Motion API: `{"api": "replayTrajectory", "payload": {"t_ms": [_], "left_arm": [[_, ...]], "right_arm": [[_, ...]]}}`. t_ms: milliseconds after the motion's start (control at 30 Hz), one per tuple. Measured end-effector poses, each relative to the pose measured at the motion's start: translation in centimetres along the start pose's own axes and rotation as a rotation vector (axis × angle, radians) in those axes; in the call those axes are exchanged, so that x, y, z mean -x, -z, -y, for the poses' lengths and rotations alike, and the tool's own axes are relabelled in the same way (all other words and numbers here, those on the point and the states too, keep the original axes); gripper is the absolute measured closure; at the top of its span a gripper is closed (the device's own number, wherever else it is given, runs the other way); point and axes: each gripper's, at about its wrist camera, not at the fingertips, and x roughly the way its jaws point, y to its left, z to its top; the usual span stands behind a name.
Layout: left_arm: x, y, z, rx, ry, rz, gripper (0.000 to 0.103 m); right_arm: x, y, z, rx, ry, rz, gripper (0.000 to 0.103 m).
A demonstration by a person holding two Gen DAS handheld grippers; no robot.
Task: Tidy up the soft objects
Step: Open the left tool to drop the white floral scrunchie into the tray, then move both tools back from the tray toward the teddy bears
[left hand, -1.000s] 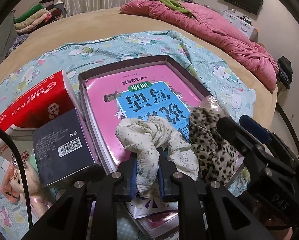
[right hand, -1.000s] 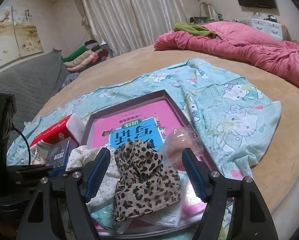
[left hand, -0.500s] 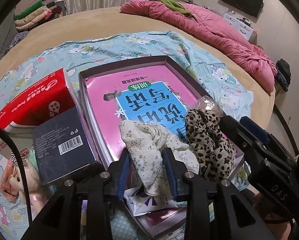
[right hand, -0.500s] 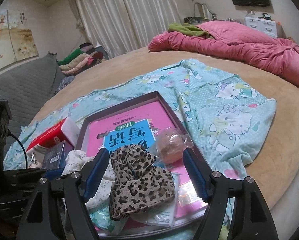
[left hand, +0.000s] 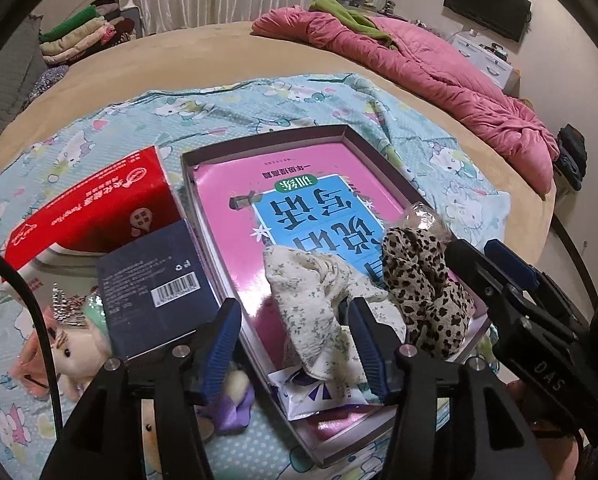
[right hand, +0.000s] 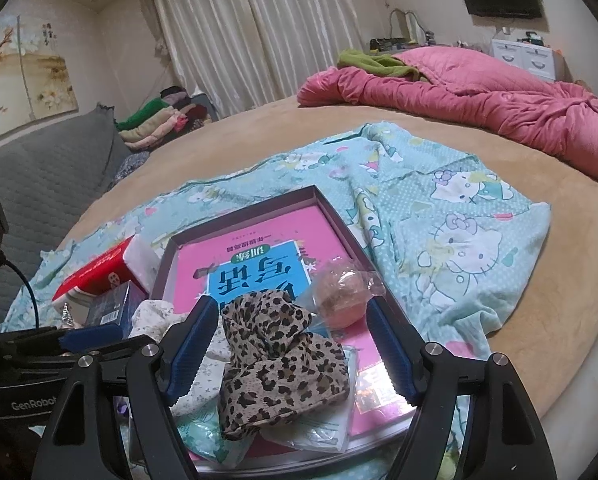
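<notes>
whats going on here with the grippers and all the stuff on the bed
A person is sorting soft things into a tray on a bed. The left gripper is opening, its pads off the floral cloth lying in the tray. The right gripper is open around the leopard cloth beside it, not pressing it.

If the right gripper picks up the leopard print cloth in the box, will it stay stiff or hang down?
The leopard print cloth lies bunched in loose folds, so it will probably droop and stretch out. It looks thin, so likely light. It touches the floral cloth beside it, which might shift a little.
</notes>
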Motion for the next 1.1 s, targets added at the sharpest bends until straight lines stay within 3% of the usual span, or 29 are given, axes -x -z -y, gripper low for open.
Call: {"api": "replayTrajectory", "payload": {"t_ms": [233,1100], "left_arm": [[1.6,0.2,0.1,-0.016,-0.011,0.035,0.038],[7.3,2.1,-1.3,-0.056,-0.068,0.122,0.031]], "right_arm": [[0.4,0.0,-0.2,0.022,0.009,0.0,0.025],[6.2,-1.2,-4.6,0.049,-0.043,0.088,0.025]]}}
